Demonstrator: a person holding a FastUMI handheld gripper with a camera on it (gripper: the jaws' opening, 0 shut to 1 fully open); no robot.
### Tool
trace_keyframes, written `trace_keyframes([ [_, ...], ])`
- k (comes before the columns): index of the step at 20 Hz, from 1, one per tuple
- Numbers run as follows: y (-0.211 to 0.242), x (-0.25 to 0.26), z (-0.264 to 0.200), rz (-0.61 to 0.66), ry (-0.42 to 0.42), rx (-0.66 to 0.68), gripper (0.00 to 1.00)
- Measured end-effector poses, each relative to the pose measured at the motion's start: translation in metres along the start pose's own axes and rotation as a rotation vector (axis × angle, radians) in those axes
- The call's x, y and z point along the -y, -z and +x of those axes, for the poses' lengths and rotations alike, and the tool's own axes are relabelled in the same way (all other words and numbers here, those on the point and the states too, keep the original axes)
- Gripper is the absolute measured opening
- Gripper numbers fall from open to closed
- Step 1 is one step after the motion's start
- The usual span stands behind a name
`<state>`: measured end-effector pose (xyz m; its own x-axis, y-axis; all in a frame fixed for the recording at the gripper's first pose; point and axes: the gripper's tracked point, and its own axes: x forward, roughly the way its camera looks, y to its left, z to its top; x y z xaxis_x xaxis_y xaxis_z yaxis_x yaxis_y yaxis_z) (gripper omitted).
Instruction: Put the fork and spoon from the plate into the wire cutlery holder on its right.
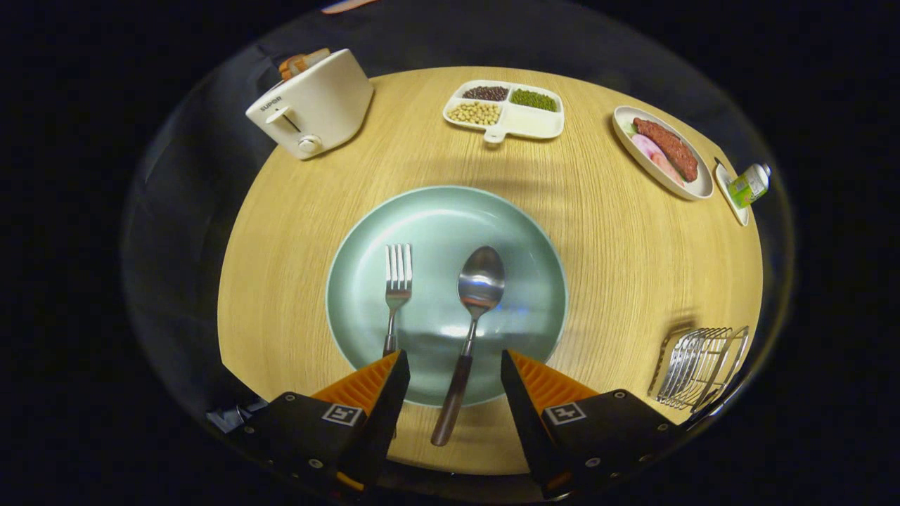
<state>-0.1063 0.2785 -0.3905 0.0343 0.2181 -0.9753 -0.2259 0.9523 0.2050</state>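
Gripper (450, 369): fingers are held spread wide, nothing pinched; they hang above the near rim of the plate.
Spoon (472, 316): lies on the plate between the fingers, bowl pointing away, dark handle (451, 404) running back past the plate's near rim.
Fork (395, 292): lies just left of the spoon, tines pointing away; its handle passes under the left finger.
Plate (520, 232): pale green, round, at the middle of the wooden table (619, 281).
Wire cutlery holder (699, 369): stands on the table right of the plate, well apart from the fingers.
Step in hand: judged to be the approach to the spoon; no utensil has yet been moved.
Recommended grip: the handle should be straddled squarely, the fingers lowered until they flank it, then closed across its width.
Caution: the left finger should be kept clear of the fork during descent.
Surroundings: toaster (313, 105), divided bean dish (505, 110) and oval meat dish (662, 151) stand at the far edge.
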Motion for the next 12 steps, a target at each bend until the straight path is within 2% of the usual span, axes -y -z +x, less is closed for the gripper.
trace_keyframes([
  [6,0.01,0.005,0.023,0.036,0.051,-0.062,0.62],
  [12,0.013,0.011,0.028,0.085,0.066,-0.08,0.22],
])
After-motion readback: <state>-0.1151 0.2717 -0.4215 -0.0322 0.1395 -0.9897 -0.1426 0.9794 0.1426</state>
